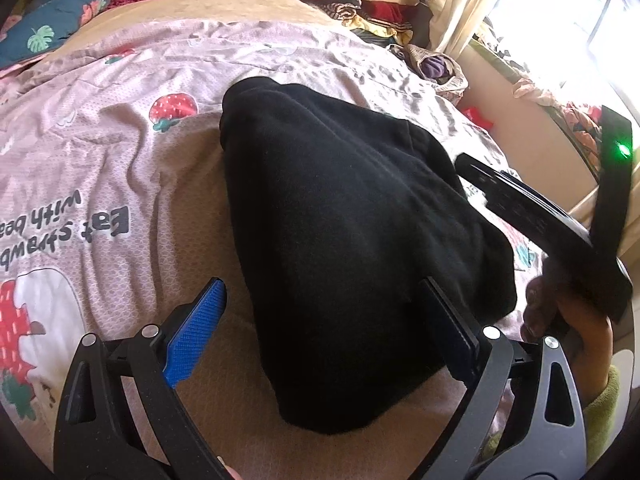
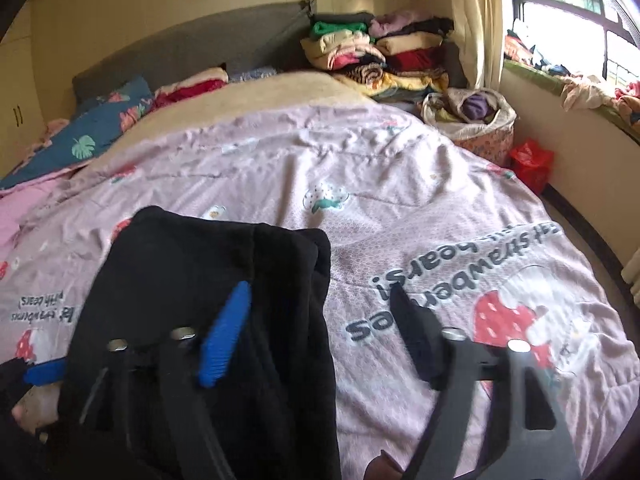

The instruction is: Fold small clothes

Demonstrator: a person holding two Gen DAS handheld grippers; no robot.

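Black garment, soft fleece-like fabric, lying folded into a compact bundle on the pink strawberry-print quilt that covers the bed; its rounded near end sits between the two fingers of the left gripper. Left gripper: fingers spread wide, one blue-padded finger over bare quilt to one side, the other finger lying against the garment's edge on the opposite side; nothing pinched. Right gripper: fingers likewise spread apart, the blue-padded finger above the black garment, the dark finger over the quilt beside it; holding nothing. From the left wrist camera the right gripper's body appears at the garment's far side, a green light lit on it, with the person's hand gripping its handle. Quilt bears upside-down lettering and strawberry motifs. At the head of the bed: grey headboard, a dark blue floral pillow, a stack of folded clothes in mixed colours. Beside the bed near the window: a basket of laundry and a red bag on the floor.
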